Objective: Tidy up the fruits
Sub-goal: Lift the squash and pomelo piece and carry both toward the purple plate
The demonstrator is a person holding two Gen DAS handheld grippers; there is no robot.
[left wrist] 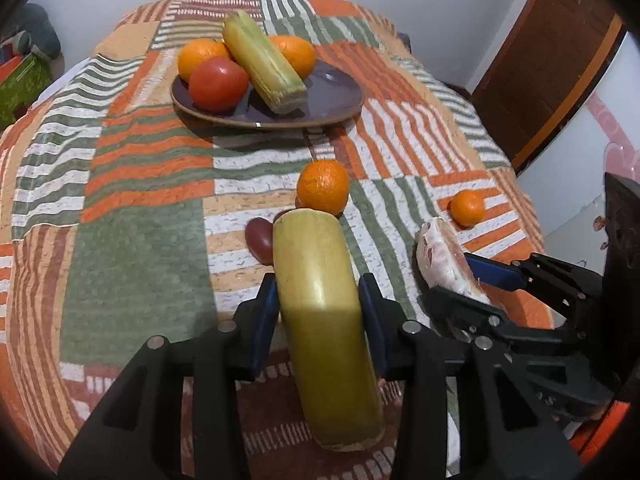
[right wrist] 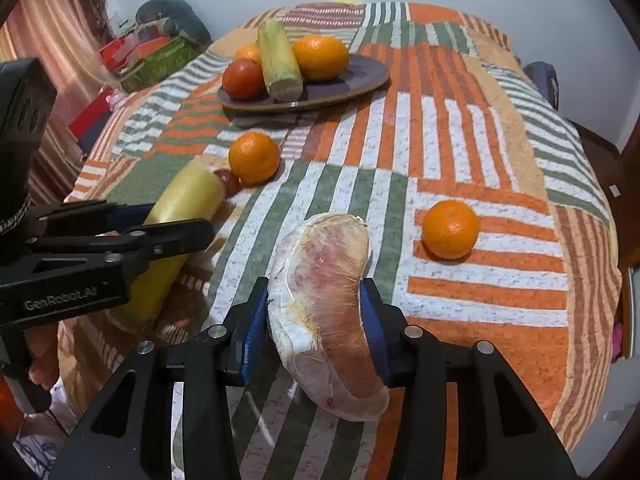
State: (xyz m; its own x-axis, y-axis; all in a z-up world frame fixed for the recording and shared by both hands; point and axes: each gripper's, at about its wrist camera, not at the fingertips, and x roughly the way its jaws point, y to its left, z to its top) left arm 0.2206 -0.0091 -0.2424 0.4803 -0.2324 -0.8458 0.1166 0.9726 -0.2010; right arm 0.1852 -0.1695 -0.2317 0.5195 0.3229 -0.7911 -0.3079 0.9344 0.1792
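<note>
My left gripper (left wrist: pixel 320 304) is shut on a long yellow-green squash (left wrist: pixel 324 320) that points toward a loose orange (left wrist: pixel 323 187), blue pads pressed on both its sides. Beside the squash's far end lies a small dark red fruit (left wrist: pixel 259 240). My right gripper (right wrist: pixel 316 312) is shut on a peeled pink grapefruit wedge (right wrist: pixel 320 288), held just over the cloth. A second loose orange (right wrist: pixel 451 229) sits to the right of it. At the far side, a dark plate (left wrist: pixel 336 96) carries two oranges, a tomato (left wrist: pixel 218 84) and a striped green squash (left wrist: pixel 262 68).
A patchwork cloth (left wrist: pixel 140 240) in orange, green and white covers the round table. A dark wooden door (left wrist: pixel 552 64) stands at the right. Boxes and soft things (right wrist: pixel 160 48) are piled beyond the table's left edge. A hand (right wrist: pixel 42 356) holds the left gripper's handle.
</note>
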